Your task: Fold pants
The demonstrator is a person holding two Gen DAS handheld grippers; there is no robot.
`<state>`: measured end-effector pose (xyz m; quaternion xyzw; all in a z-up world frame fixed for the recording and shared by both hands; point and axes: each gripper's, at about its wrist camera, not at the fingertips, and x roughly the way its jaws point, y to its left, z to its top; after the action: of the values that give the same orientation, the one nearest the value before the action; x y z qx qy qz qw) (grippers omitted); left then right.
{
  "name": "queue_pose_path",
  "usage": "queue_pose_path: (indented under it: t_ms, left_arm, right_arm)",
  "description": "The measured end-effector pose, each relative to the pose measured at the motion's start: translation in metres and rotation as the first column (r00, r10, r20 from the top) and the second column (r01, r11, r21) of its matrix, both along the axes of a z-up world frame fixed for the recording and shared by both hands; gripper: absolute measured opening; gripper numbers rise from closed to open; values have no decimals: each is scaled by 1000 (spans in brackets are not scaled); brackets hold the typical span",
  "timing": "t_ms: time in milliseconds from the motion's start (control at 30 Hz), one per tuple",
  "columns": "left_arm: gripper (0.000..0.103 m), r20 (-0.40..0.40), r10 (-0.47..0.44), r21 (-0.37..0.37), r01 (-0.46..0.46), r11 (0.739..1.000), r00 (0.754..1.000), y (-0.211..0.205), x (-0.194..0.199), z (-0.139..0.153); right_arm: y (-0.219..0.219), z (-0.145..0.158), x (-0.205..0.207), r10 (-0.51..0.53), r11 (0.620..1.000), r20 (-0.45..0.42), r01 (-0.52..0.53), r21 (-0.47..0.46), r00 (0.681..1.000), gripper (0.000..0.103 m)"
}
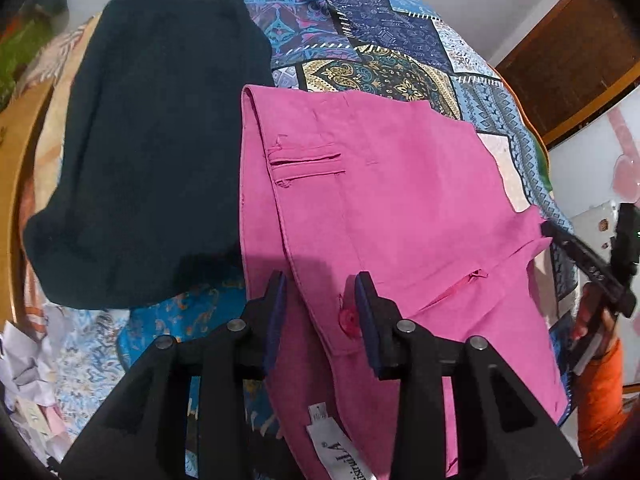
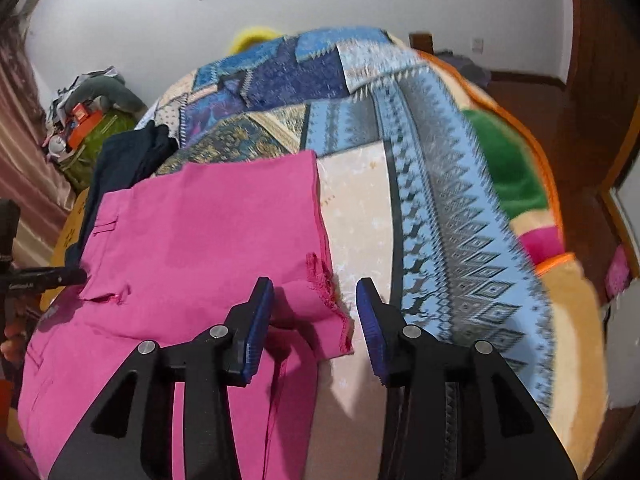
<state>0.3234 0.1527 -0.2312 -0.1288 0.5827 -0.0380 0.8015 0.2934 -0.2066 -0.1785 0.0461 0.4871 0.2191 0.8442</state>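
Pink pants [image 1: 384, 208] lie folded on the patterned bedspread [image 1: 384, 40]; they also show in the right wrist view [image 2: 208, 232]. My left gripper [image 1: 320, 292] is open just above the waistband, near the pink button [image 1: 349, 319] and a white label [image 1: 340, 444]. My right gripper [image 2: 314, 300] is open over the frayed pink hem [image 2: 328, 292] at the pants' right edge. The right gripper also shows at the right of the left wrist view [image 1: 592, 264], by the pants' far corner.
A dark folded garment [image 1: 152, 152] lies left of the pink pants, also visible in the right wrist view [image 2: 128, 156]. The bedspread [image 2: 440, 184] drops off to a wooden floor [image 2: 576, 152] on the right. Clutter [image 2: 84, 116] sits by the wall at the left.
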Motion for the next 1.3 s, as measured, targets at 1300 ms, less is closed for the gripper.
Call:
queue_pose_path:
  t_ms: [1300]
  left_arm:
    - [34, 174, -41, 274, -8, 962, 984, -2, -9, 49]
  right_arm:
    - [10, 17, -1, 46, 989, 68, -37, -141, 997, 25]
